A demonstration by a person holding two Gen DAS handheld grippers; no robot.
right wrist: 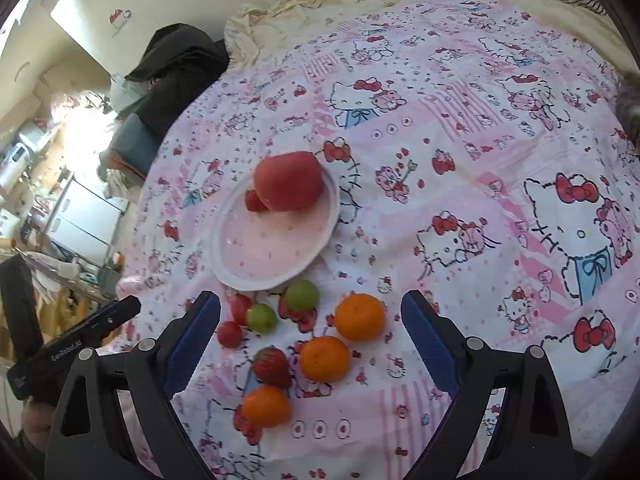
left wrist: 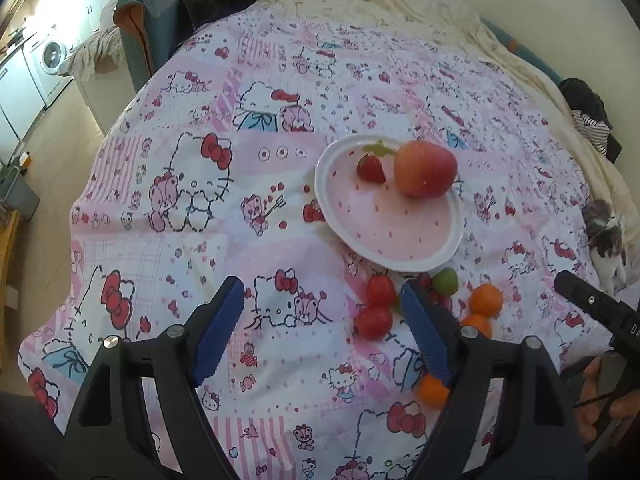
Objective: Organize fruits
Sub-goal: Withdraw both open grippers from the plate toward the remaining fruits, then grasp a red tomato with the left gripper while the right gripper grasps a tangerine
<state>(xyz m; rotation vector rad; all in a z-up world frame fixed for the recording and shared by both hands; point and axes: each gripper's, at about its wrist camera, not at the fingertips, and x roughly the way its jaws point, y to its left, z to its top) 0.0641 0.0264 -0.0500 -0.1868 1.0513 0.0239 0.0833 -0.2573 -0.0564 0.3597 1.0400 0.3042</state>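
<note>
A pink plate (right wrist: 240, 264) sits on the cartoon sheet (right wrist: 480, 160), a bit left of the middle of the right wrist view. A big apple (right wrist: 289, 186) lies at its far edge, and a strawberry (right wrist: 253, 201) is tucked against the apple's left side. The near half of the plate is bare.

The other fruits wait on the sheet below the plate, in the low middle of that view. There are three oranges (right wrist: 359, 317), two green fruits (right wrist: 302, 295), two small tomatoes (right wrist: 229, 334) and one more strawberry (right wrist: 271, 366). They lie close together, and some touch.

The right gripper (right wrist: 310, 336) has its jaws wide apart with nothing in them. Most of the loose fruits show between its two blue pads. The left gripper (left wrist: 322, 328) is also apart and holds nothing. In the left wrist view its right pad covers part of the fruit pile near the tomatoes (left wrist: 381, 290).

The job looks only started, since just two fruits are on the plate. The next good step is likely to pick one loose fruit. The top orange stands a little away from the rest, so it is an easy one. Come down with one pad on each side of it and squeeze softly, because round fruit rolls. Try not to bump its neighbors. Then set it on the bare part of the plate, away from the apple.
</note>
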